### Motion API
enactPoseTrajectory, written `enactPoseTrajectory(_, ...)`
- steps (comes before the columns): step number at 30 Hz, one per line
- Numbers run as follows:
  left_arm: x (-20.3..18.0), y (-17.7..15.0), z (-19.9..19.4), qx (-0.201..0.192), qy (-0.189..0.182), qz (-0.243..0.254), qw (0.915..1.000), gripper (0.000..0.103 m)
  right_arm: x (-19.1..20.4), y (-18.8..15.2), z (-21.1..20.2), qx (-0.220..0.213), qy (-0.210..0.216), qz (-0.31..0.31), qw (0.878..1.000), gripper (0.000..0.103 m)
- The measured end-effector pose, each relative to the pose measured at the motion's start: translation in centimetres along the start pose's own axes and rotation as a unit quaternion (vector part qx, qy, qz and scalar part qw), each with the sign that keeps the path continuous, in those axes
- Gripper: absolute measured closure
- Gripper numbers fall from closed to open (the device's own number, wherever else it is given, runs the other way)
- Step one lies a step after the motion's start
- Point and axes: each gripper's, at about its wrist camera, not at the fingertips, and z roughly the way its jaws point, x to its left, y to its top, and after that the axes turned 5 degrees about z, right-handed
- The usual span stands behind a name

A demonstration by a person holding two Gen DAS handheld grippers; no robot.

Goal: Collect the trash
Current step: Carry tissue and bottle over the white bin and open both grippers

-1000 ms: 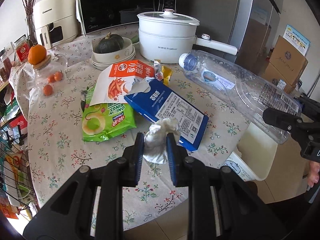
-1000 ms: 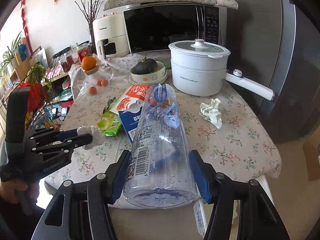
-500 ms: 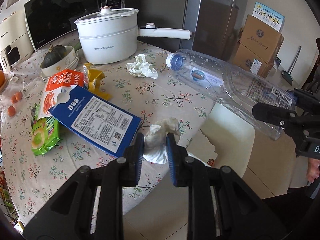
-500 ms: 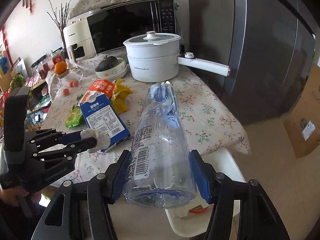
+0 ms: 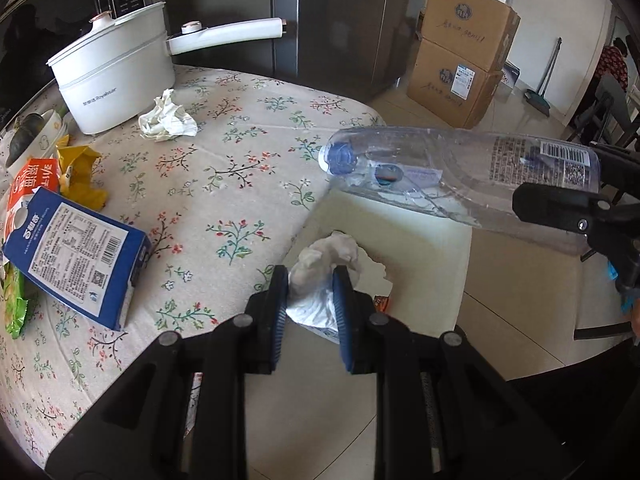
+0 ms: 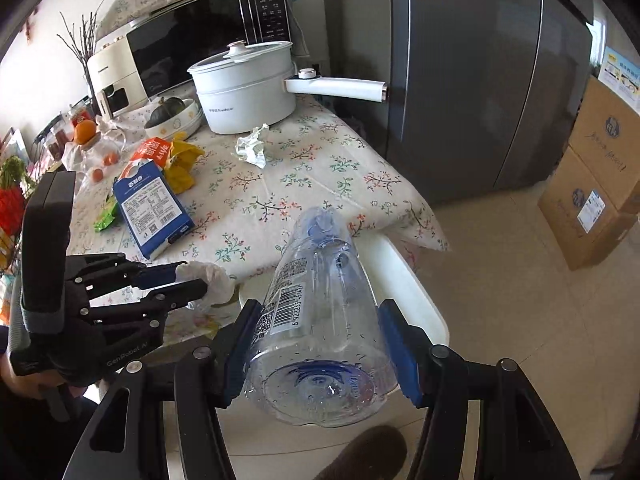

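Note:
My left gripper is shut on a crumpled white tissue and holds it over the near edge of a white trash bin beside the table; it also shows in the right wrist view. My right gripper is shut on a large clear plastic bottle, held lying flat above the bin, cap toward the table. On the table lie another crumpled tissue, a blue-and-white carton, a yellow wrapper and a green snack bag.
A white pot with a long handle stands at the back of the floral-cloth table. A microwave and a dark fridge stand behind. Cardboard boxes are stacked on the tiled floor to the right.
Both grippers have swung right, off the table, with tissue and bottle still held. They now hang over the white bin.

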Motion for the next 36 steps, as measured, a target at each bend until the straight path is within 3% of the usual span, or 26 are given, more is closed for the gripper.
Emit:
enactPoseTrajectory(12, -3.4, 0.2, 4.4, 0.023, -0.011, 0.032, 0.9992, 0.078, -4.4, -2.1, 0.4, 0.044, -0.024, 0.042, 0.998, 0.042)
enactPoseTrajectory(15, -3.6, 0.3, 4.9, 0.017, -0.005, 0.038, 0.9991, 0.068, -5.0, -2.2, 0.9, 0.054, -0.029, 0.047, 0.997, 0.042)
enactPoseTrajectory(17, -3.5, 0.3, 4.9, 0.015, 0.007, 0.034, 0.9993, 0.040, -5.2, -2.1, 1.1, 0.057, -0.031, 0.048, 0.997, 0.042)
enactPoseTrajectory(19, -3.2, 0.3, 4.5, 0.009, 0.013, 0.029, 0.9994, 0.033, -5.3, -2.0, 1.2, 0.059, -0.031, 0.048, 0.997, 0.042)
enactPoseTrajectory(25, -2.0, 0.1, 3.2, 0.007, 0.029, 0.024, 0.9993, 0.024, -4.9, -1.7, 1.9, 0.066, -0.029, 0.041, 0.997, 0.042)
enactPoseTrajectory(36, 0.5, -0.3, 1.6, 0.004, 0.049, 0.003, 0.9988, 0.021, -3.1, -0.7, 3.3, 0.079, -0.026, 0.027, 0.996, 0.042)
